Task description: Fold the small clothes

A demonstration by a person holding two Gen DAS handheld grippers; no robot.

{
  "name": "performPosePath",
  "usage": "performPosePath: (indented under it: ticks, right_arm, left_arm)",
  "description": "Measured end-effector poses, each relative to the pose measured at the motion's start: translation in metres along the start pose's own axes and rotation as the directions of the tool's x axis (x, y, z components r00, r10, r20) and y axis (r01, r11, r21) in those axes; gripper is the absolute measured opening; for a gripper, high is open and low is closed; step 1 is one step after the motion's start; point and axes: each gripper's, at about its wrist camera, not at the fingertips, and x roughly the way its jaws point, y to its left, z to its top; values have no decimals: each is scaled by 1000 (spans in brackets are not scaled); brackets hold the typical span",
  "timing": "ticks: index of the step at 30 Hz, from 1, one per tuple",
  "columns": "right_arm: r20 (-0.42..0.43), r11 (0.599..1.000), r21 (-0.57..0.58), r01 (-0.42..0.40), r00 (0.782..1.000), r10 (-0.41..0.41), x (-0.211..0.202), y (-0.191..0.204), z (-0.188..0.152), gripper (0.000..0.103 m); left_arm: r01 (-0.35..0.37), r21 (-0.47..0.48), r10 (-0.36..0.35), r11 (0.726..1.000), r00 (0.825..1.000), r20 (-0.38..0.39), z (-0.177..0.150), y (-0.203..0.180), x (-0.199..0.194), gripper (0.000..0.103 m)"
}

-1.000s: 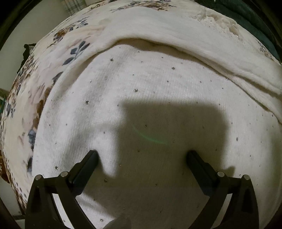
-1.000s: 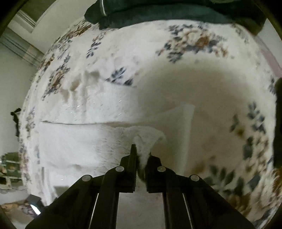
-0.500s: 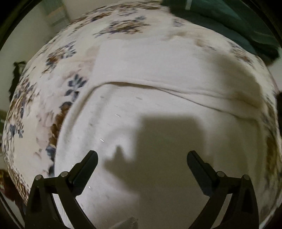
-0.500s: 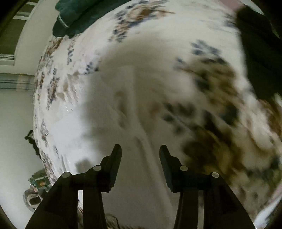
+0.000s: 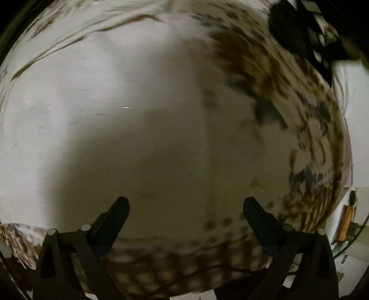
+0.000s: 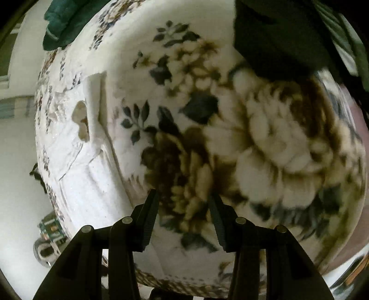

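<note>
A cream knit garment (image 6: 78, 147) lies folded on a floral blanket (image 6: 265, 143), at the left of the right wrist view. In the blurred left wrist view the same pale garment (image 5: 115, 115) fills the middle and left. My left gripper (image 5: 184, 207) is open and empty above the garment's near part. My right gripper (image 6: 183, 203) is open and empty over the blanket's large flower print, to the right of the garment.
A dark green cloth (image 6: 66, 20) lies at the blanket's far left corner. A black cloth (image 6: 276, 39) lies at the far right and also shows in the left wrist view (image 5: 290, 30). The blanket's near edge (image 6: 180, 288) is just below the right gripper.
My right gripper let go of the garment's corner, opened and swung right over the flower print. My left gripper stayed open and swept right, toward the blanket's near edge.
</note>
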Motion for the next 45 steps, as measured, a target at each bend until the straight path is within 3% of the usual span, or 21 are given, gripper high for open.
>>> performPosePath:
  ticks: [1, 2, 4, 5, 8, 12, 15, 21, 23, 24, 27, 30, 33, 35, 39, 41, 45]
  right_arm:
    - [-3, 1000, -23, -6, 1000, 6, 0, 2, 8, 47]
    - [-6, 999, -43, -16, 1000, 15, 1, 8, 17, 47]
    - [-11, 996, -70, -64, 998, 63, 5, 18, 38, 47]
    - [-14, 993, -77, -89, 996, 88, 7, 24, 48, 47]
    - [-13, 982, -103, -158, 987, 158, 22, 48, 92, 47]
    - [-33, 956, -73, -284, 959, 282, 53, 85, 157, 47]
    - [-57, 924, -8, -383, 922, 382, 78, 107, 193, 47]
    - [-128, 893, 110, -436, 885, 447, 124, 128, 208, 45]
    - [-110, 904, 92, -417, 898, 425, 125, 139, 203, 12]
    - [-91, 922, 69, -382, 918, 387, 121, 145, 200, 8]
    - [-20, 952, 8, -305, 952, 305, 98, 176, 192, 8]
    - [25, 969, -54, -243, 969, 245, 68, 225, 183, 8]
    - [52, 973, -126, -193, 978, 201, 45, 298, 169, 8]
    - [52, 971, -188, -150, 985, 162, 42, 358, 156, 8]
    - [36, 947, -319, -34, 998, 48, 71, 489, 130, 7]
    - [45, 919, -391, 47, 998, -32, 105, 559, 115, 7]
    - [50, 874, -464, 147, 989, -140, 173, 644, 93, 7]
  left_arm:
    - [-22, 2, 22, 1000, 1000, 4, 2, -11, 10, 66]
    - [-49, 0, 49, 999, 999, 5, 5, -15, 17, 52]
    - [-108, -21, 108, 994, 994, 24, 12, -16, 25, 8]
    - [-122, -70, 124, 990, 992, 35, 16, -7, 20, 6]
    - [-51, -244, 72, 968, 994, 77, 17, 26, -7, 3]
    - [-19, -330, 58, 944, 992, 108, 14, 51, -45, 3]
    - [6, -365, 42, 931, 991, 125, 13, 57, -68, 3]
    - [39, -416, 34, 909, 985, 167, 4, 93, -101, 2]
    - [53, -426, 30, 903, 982, 185, 1, 108, -110, 2]
    - [61, -429, 27, 901, 980, 196, -1, 116, -114, 2]
    - [89, -443, 15, 892, 974, 225, -7, 148, -124, 2]
    - [122, -469, 1, 875, 968, 253, -16, 188, -136, 2]
    - [120, -486, 17, 866, 963, 267, -30, 233, -146, 2]
    - [136, -521, 11, 843, 963, 270, -41, 267, -151, 2]
    - [158, -584, 22, 796, 957, 288, -63, 338, -158, 2]
    - [166, -614, 27, 771, 956, 293, -73, 367, -156, 2]
    - [188, -671, 21, 718, 957, 291, -98, 412, -142, 2]
